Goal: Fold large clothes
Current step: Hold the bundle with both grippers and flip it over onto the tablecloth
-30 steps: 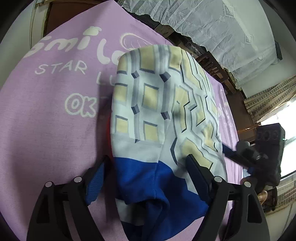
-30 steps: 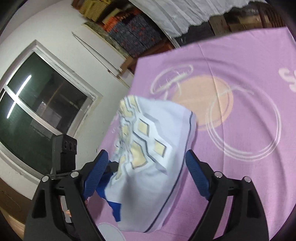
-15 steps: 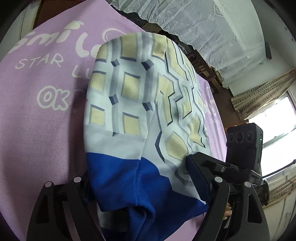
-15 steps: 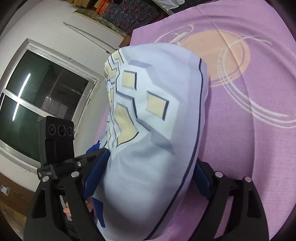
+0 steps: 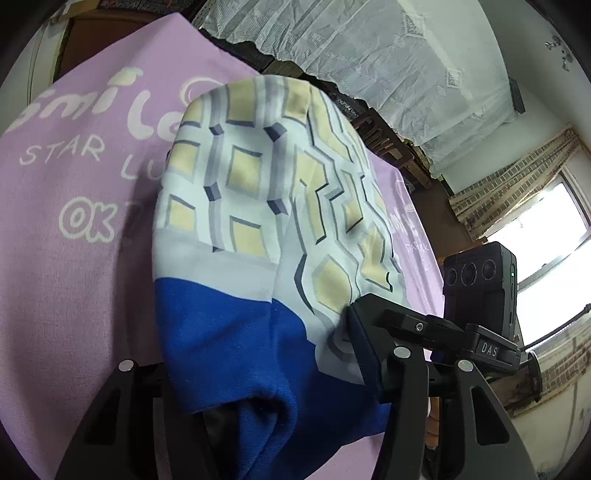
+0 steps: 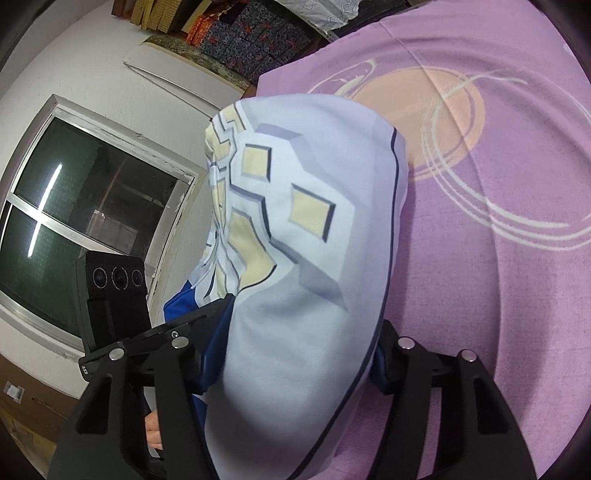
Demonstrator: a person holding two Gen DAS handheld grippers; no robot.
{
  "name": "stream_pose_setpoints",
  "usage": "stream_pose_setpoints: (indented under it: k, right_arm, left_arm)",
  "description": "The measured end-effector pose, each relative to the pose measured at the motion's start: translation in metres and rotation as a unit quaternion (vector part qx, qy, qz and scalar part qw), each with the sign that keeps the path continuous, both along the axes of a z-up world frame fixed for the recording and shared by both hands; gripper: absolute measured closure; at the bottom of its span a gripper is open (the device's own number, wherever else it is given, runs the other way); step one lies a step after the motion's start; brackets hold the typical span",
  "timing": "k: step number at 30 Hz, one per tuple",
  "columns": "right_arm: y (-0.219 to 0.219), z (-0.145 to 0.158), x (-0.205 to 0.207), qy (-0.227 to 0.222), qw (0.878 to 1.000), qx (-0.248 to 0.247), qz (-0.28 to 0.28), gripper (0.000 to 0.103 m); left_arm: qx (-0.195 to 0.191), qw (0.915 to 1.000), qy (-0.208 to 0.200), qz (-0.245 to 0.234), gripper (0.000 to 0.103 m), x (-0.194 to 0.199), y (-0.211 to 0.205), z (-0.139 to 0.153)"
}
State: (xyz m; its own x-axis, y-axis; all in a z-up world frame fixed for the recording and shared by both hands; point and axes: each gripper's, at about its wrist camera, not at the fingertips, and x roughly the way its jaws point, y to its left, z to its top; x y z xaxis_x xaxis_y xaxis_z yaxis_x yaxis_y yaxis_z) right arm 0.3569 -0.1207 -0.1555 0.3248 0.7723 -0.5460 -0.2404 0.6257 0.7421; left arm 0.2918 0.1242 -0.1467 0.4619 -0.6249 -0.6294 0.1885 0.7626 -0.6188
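A large garment (image 5: pixel 266 206), pale blue with yellow diamond shapes and a royal-blue band, hangs lifted above the purple cloth-covered table (image 5: pixel 74 258). My left gripper (image 5: pixel 255 354) is shut on its blue end; the cloth drapes over the jaws and hides the pads. In the right wrist view the same garment (image 6: pixel 303 266) fills the middle, and my right gripper (image 6: pixel 295 354) is shut on its pale edge. The two grippers are side by side: the right one shows in the left wrist view (image 5: pixel 476 317), the left one in the right wrist view (image 6: pixel 114 295).
The purple cloth bears white lettering (image 5: pixel 85 110) and an orange circle print (image 6: pixel 436 110). A lace-covered heap (image 5: pixel 406 55) stands beyond the table. A dark window (image 6: pixel 85 221) and stacked boxes (image 6: pixel 236 33) lie to the left, and a bright window (image 5: pixel 546 236) to the right.
Both grippers have risen and come together, lifting the garment off the table. The cloth now hangs closer to both cameras and covers the jaws, which were spread wide a second ago.
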Motion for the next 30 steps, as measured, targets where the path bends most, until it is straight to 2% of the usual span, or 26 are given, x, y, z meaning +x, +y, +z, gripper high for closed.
stream_pose_setpoints:
  k: [4,9,16,22,30]
  right_arm:
    - [-0.002,0.009,-0.004,-0.007,1.0,0.004,-0.002,0.047]
    - [-0.006,0.027,-0.006,-0.022,1.0,0.004,-0.005,0.047]
    - [-0.023,0.056,-0.028,-0.051,0.999,0.004,-0.005,0.047]
    - [-0.067,0.079,-0.058,-0.076,0.997,0.008,-0.026,0.047]
    - [-0.16,0.11,-0.101,-0.112,0.99,0.014,-0.084,0.047]
  left_arm:
    - [0.01,0.9997,-0.021,0.001,0.049,-0.003,-0.009,0.012]
    - [0.003,0.9993,-0.036,0.008,0.049,-0.012,-0.013,0.029]
    - [0.025,0.998,-0.058,-0.006,0.049,-0.036,-0.048,0.06]
    - [0.027,0.9955,-0.08,-0.043,0.048,-0.049,-0.105,0.085]
    - [0.038,0.9872,-0.113,-0.106,0.048,-0.052,-0.211,0.12]
